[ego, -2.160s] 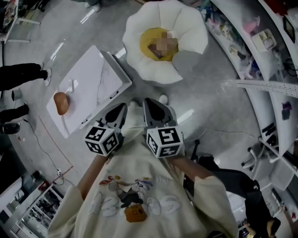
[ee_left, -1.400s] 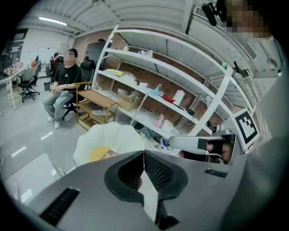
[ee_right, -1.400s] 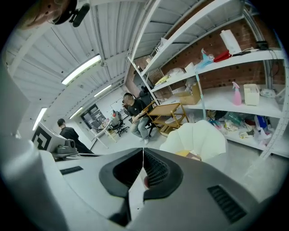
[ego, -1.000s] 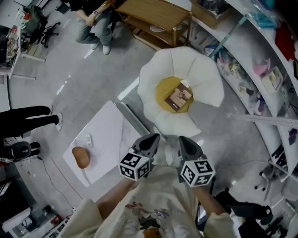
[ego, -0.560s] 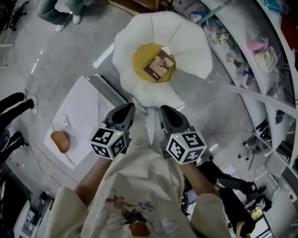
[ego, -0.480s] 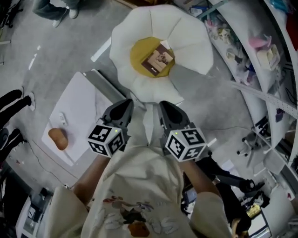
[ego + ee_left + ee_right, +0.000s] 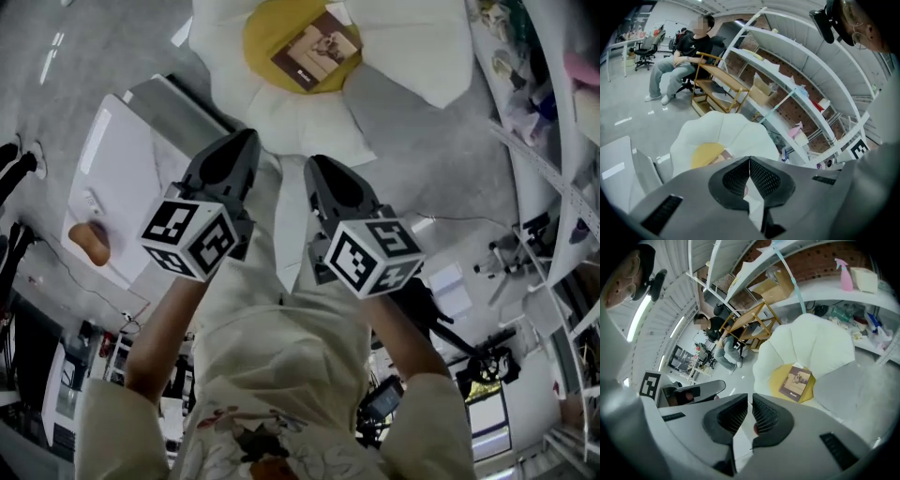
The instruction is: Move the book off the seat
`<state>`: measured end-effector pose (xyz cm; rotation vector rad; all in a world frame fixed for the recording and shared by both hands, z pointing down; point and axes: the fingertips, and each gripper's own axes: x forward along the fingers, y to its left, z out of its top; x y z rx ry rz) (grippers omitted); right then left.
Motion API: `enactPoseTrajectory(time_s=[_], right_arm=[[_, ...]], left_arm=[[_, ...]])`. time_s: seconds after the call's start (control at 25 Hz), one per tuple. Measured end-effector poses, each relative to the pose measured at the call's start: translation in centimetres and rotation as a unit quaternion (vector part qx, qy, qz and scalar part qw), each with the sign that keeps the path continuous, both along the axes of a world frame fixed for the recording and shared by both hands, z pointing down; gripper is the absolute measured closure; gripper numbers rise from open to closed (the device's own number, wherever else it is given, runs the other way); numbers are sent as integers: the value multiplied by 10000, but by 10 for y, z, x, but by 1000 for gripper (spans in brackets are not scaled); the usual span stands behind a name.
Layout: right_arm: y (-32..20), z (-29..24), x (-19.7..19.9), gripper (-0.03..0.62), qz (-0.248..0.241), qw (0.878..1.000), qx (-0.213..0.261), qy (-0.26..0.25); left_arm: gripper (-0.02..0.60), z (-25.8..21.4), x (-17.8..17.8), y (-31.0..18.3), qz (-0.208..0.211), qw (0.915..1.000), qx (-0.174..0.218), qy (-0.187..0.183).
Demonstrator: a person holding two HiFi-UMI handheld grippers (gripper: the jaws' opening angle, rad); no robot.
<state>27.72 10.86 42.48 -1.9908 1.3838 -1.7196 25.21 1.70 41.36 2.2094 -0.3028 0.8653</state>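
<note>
A brown book (image 7: pixel 316 50) lies on the yellow centre of a white flower-shaped seat (image 7: pixel 412 56) on the floor, at the top of the head view. My left gripper (image 7: pixel 244 141) and right gripper (image 7: pixel 316 167) are held side by side in front of me, short of the seat, both shut and empty. In the right gripper view the book (image 7: pixel 797 382) lies ahead beyond the shut jaws (image 7: pixel 750 401), apart from them. In the left gripper view the seat (image 7: pixel 722 133) is ahead of the shut jaws (image 7: pixel 749 161), and the book is mostly hidden behind them.
A low white table (image 7: pixel 131 178) with a brown object (image 7: pixel 91 241) stands to the left of the seat. Curved white shelves (image 7: pixel 544 141) full of items run along the right. A seated person (image 7: pixel 682 61) and a wooden rack (image 7: pixel 719 86) are beyond the seat.
The seat and book have slid toward the top of the head view and look larger. Both grippers appear bigger and closer to the seat, still shut.
</note>
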Motion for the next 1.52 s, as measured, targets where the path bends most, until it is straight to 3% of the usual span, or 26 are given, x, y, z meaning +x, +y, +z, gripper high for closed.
enactPoseTrajectory(time_s=[0.2, 0.56, 0.72, 0.92, 1.28, 1.52], right_arm=[[5, 60, -8, 560, -5, 9993, -86, -353], [-4, 148, -13, 454, 50, 9955, -106, -939], [-1, 194, -13, 434, 147, 9941, -298, -1033], [2, 253, -4, 428, -24, 9966, -589, -570], [-5, 330, 7, 375, -188, 9962, -803, -266], [-8, 369, 22, 356, 199, 9934, -1066, -365]], left_arm=[[571, 63, 6, 11, 4, 9998, -111, -192], [571, 150, 6, 6, -261, 9985, -232, -412], [571, 196, -2, 5, -510, 9951, -537, -649], [571, 246, -3, 0, -629, 9934, -588, -758], [569, 341, -7, 7, -1012, 9816, -1319, -943], [569, 377, -13, 5, -1121, 9782, -1370, -1087]])
